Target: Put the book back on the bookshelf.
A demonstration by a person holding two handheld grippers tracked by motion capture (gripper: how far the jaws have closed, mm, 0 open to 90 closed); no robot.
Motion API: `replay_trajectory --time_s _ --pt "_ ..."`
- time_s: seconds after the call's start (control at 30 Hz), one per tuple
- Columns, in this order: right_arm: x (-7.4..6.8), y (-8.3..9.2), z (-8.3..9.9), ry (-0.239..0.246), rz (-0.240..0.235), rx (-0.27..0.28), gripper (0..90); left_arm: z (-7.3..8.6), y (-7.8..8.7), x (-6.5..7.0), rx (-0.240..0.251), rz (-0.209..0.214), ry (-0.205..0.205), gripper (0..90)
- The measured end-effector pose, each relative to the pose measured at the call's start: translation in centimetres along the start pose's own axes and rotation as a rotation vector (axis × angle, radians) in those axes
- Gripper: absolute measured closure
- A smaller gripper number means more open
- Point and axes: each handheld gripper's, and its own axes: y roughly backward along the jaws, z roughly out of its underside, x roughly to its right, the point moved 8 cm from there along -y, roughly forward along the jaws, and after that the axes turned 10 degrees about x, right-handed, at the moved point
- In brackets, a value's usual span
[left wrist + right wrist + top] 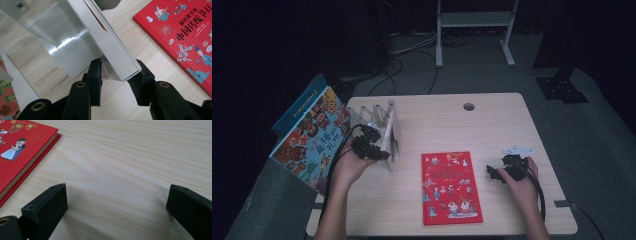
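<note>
Book (117,50) clamped at its lower corner, standing in the metal rack (62,42).
Left gripper (117,75) jaws pinch the page block; keep it upright while seating. Right gripper (117,202) jaws stand apart over the bench (130,157), beside the red book (451,186).

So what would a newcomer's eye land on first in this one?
Probably the red picture book, lying flat at the near middle of the table. Next, the left gripper, its jaws around the edge of a thick white-paged book standing in the metal rack at the table's left. The right gripper rests open beside the red book.
</note>
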Motion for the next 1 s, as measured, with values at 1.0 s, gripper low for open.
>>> replay_trajectory --time_s 1.0 --pt "0.0 0.1 0.0 -0.001 0.004 0.001 3.1 2.3 0.9 1.2 0.113 0.084 -0.098 50.2"
